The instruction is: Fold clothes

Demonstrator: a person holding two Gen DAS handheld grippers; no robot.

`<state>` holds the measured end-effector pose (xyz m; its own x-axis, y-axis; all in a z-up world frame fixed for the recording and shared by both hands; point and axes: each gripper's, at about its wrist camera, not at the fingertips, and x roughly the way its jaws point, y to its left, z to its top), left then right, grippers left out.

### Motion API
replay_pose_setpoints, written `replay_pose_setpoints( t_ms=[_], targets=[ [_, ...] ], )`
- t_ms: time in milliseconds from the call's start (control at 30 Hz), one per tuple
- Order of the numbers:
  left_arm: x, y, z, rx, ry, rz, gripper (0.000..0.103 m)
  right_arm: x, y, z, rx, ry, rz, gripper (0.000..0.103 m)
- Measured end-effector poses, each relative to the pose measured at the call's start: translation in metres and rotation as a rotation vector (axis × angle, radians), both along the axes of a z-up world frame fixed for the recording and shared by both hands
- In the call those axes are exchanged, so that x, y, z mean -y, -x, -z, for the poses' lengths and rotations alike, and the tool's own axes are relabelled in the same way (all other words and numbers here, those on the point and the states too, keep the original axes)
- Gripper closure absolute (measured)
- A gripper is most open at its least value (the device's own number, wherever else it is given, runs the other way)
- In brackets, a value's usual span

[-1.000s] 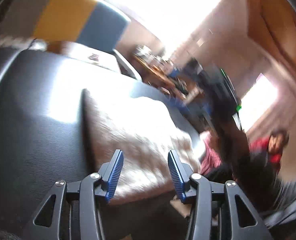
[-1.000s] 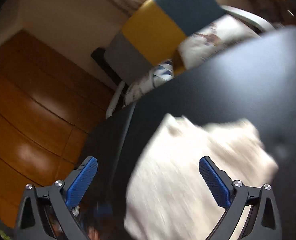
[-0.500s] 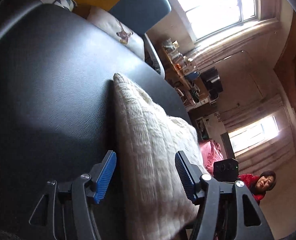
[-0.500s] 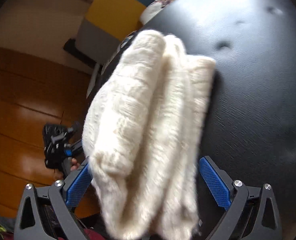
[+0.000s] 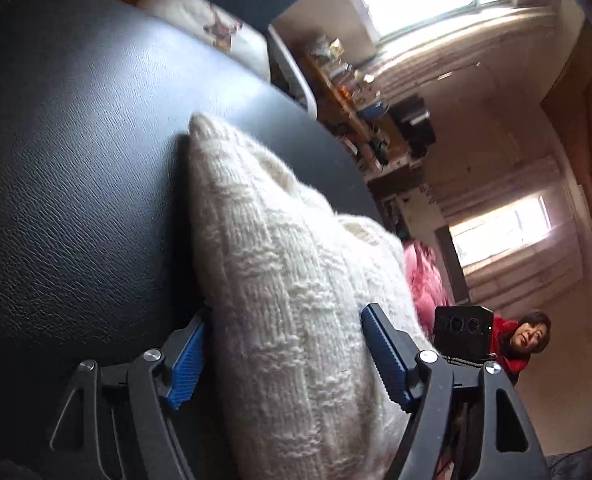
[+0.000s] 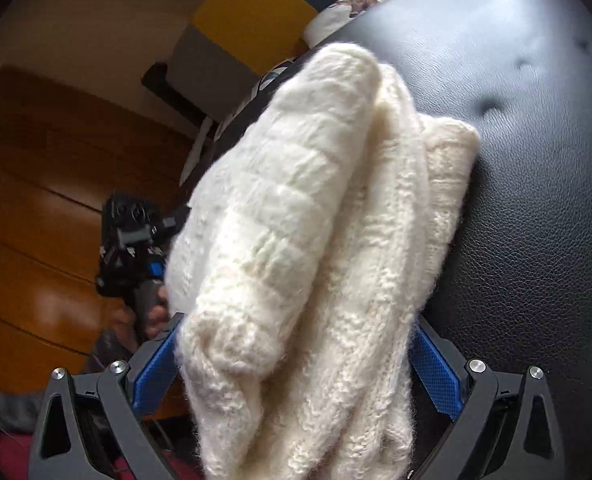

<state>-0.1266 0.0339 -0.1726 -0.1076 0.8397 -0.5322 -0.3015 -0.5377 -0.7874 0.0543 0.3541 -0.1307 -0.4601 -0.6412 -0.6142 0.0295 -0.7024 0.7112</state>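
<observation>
A folded cream knitted sweater [image 5: 280, 280] lies in thick layers on a black leather surface [image 5: 76, 184]. My left gripper [image 5: 286, 358] is open and straddles one end of the sweater, its left pad against the knit. From the opposite end my right gripper [image 6: 296, 370] is wide open, with the bulky folds of the sweater [image 6: 296, 208] between its blue pads. The left gripper [image 6: 132, 240], held in a hand, shows beyond the sweater in the right wrist view. The right gripper's black camera box [image 5: 461, 332] shows in the left wrist view.
A chair with a yellow, grey and blue back [image 6: 248, 16] and a printed cushion [image 5: 208, 28] stands behind the leather surface. A pink cloth [image 5: 423, 276], a cluttered desk [image 5: 351, 92] and a person in red [image 5: 511, 344] are to the right. Wooden panels [image 6: 36, 184] are on the left.
Both grippers have moved in on the sweater from opposite ends. Its folds now sit deeper between each pair of fingers. Both stay open.
</observation>
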Motion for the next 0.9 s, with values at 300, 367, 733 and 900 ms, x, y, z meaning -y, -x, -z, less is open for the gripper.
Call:
replay_pose_setpoints(
  t_ms=[300, 367, 733, 900],
  targets=[
    [-0.019, -0.018, -0.017, -0.097, 0.107, 0.042, 0.051, 0.012, -0.009, -0.006, -0.030, -0.154, 0.048, 0.027],
    [-0.021, -0.020, -0.015, -0.099, 0.114, 0.023, 0.043, 0.016, -0.012, -0.005, -0.077, -0.160, 0.035, 0.016],
    [-0.039, -0.025, -0.020, -0.091, 0.145, 0.015, 0.050, 0.015, -0.014, -0.009, -0.060, -0.196, 0.065, 0.036],
    [-0.060, -0.045, -0.045, -0.198, 0.120, 0.091, 0.058, -0.004, -0.036, -0.004, -0.078, -0.127, 0.131, 0.050]
  ],
)
